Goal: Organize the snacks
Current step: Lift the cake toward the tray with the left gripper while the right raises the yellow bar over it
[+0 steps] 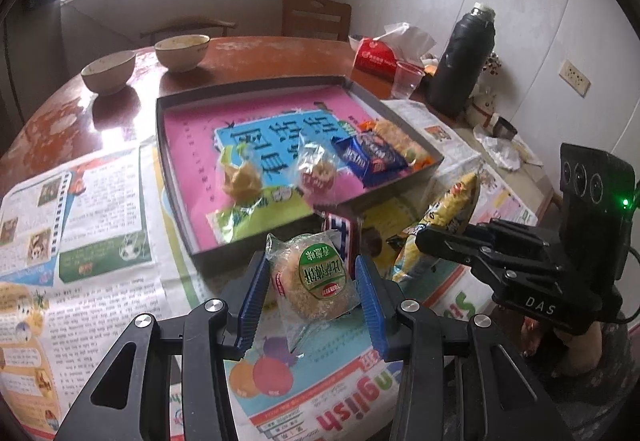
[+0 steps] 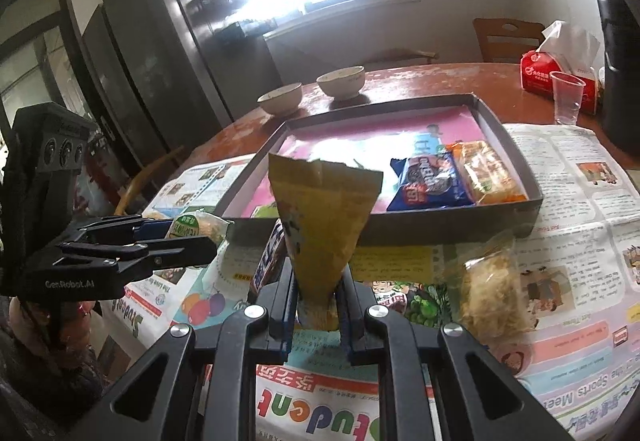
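Two tools, left point(image 1: 312, 293) clamping wrapped pastry point(image 1: 314, 279), right point(image 2: 316, 305) pinching yellow bag point(image 2: 320, 217), box point(image 2: 500, 217) ahead.

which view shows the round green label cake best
The left wrist view: the round cake sits large and unobstructed between the left gripper fingers, label readable. The right wrist view shows only its edge behind that gripper.

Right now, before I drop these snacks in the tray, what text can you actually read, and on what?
"DAS": right gripper body.
"GenRobot.AI": left gripper body.
"nglish": newspaper headline, upside down.
"Student": same newspaper in the right wrist view, upside down.
"the Sports Meet": newspaper's right page.
Chinese print on the round pastry pack, the blue biscuit packs and the red tissue box: too blurred to read.
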